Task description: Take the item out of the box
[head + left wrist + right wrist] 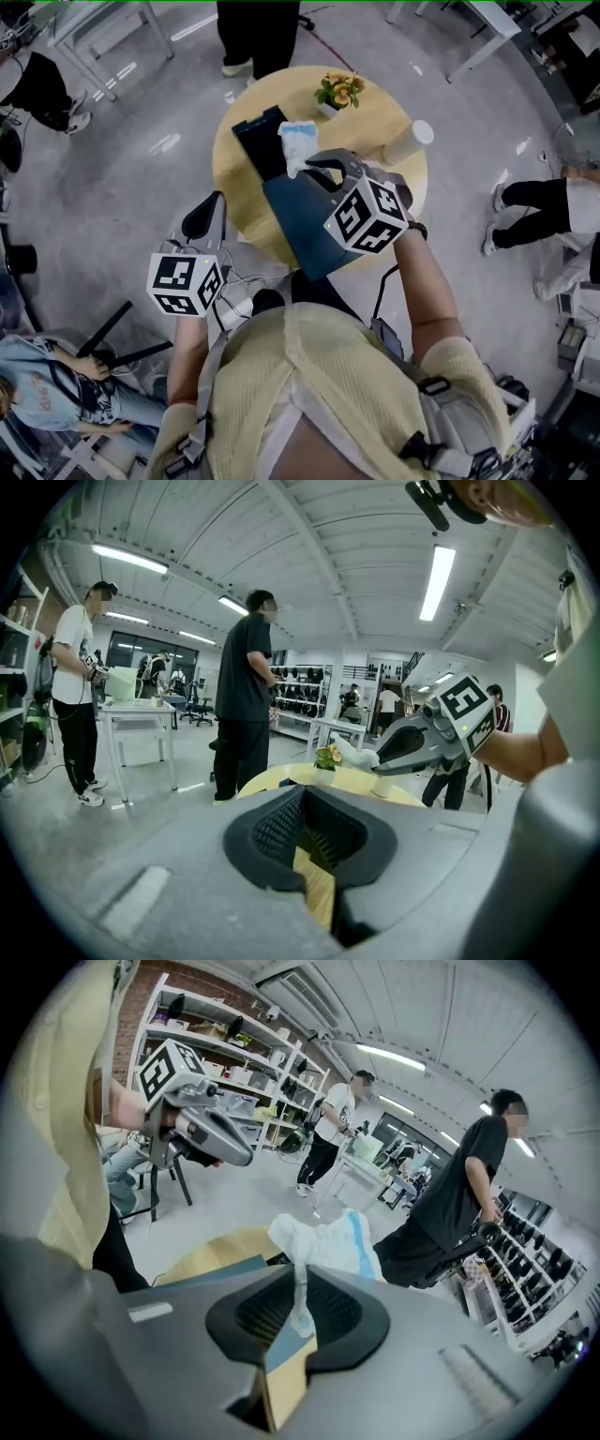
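Observation:
A dark blue box [298,220] lies open on the round wooden table [234,192], with its darker part [255,139] behind it. My right gripper [305,167] is shut on a crumpled white and light-blue packet [298,141] and holds it above the box. In the right gripper view the packet [323,1246] hangs from a thin strip pinched between the jaws [300,1312], over the box [225,1274]. My left gripper [204,217] is off the table's near left edge, shut and empty. The left gripper view shows the right gripper [412,742] with the packet [356,755].
A small pot of flowers [337,91] and a white paper cup [408,142] stand at the table's far side. A person in black [253,37] stands just behind the table, another person's legs [534,206] are at the right, and someone sits at the lower left [56,375].

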The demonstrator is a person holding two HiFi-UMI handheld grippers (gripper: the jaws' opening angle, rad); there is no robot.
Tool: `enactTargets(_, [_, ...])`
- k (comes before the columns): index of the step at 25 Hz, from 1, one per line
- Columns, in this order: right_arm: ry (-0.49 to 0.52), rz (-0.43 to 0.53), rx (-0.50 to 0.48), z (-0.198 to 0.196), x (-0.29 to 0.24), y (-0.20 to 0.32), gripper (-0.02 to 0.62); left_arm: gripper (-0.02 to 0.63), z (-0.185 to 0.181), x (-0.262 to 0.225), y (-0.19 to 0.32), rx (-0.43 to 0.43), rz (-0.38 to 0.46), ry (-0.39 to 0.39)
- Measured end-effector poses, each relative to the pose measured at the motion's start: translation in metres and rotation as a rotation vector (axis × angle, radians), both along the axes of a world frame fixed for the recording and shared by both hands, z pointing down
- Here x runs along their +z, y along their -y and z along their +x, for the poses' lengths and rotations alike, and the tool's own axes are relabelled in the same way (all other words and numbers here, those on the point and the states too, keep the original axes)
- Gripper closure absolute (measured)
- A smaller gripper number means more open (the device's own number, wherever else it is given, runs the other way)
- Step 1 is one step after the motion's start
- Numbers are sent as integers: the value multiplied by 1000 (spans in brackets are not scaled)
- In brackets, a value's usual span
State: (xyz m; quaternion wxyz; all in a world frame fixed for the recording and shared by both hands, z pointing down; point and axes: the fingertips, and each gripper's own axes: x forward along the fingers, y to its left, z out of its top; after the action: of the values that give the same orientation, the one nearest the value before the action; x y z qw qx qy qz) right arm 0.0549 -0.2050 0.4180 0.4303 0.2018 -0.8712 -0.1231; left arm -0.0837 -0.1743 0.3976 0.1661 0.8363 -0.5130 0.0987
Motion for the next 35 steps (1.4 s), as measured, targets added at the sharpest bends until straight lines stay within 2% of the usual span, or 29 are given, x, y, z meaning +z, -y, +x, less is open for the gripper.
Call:
enactTargets(22, [141,-9,205,29,-16,-42,551,606,8,-8,-14,42,26,-11])
enactTargets(35, [176,-24,239,30,-16,-45,552,606,14,-4,-16,53,17,-16])
